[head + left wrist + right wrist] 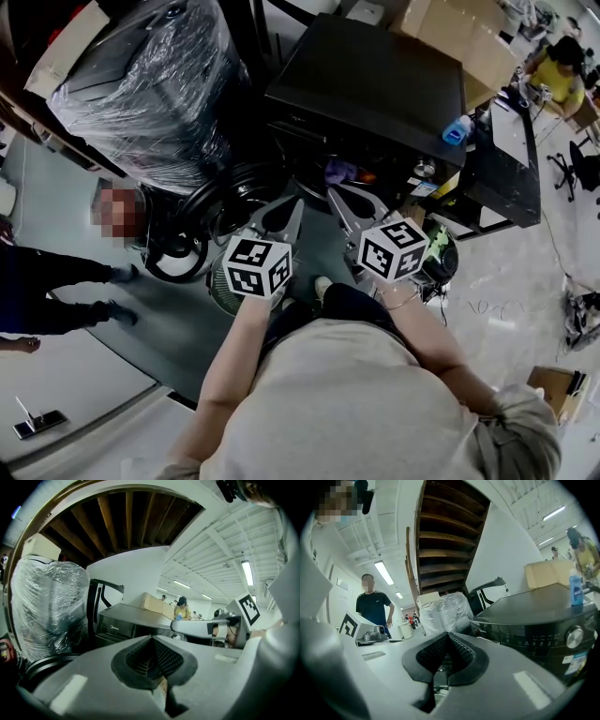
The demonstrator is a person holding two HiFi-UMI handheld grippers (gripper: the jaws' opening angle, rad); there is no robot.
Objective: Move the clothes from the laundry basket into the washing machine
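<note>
The black front-loading washing machine (375, 84) stands ahead of me with its round door (220, 202) swung open to the left. A purple and orange bit of clothing (339, 172) shows in its opening. The mesh rim of the laundry basket (217, 289) peeks out below my left gripper's cube; its contents are hidden. My left gripper (284, 208) (151, 639) and right gripper (339, 199) (447, 635) are held side by side just in front of the opening. Both are shut, pads together, with nothing between them. The washing machine (534, 616) also fills the right gripper view's right side.
A large plastic-wrapped appliance (150, 84) stands left of the washer. A person in dark clothes (56, 291) stands at the left. A blue bottle (457, 129) sits on the washer's top corner. Desks and a person in yellow (562, 70) are at the far right.
</note>
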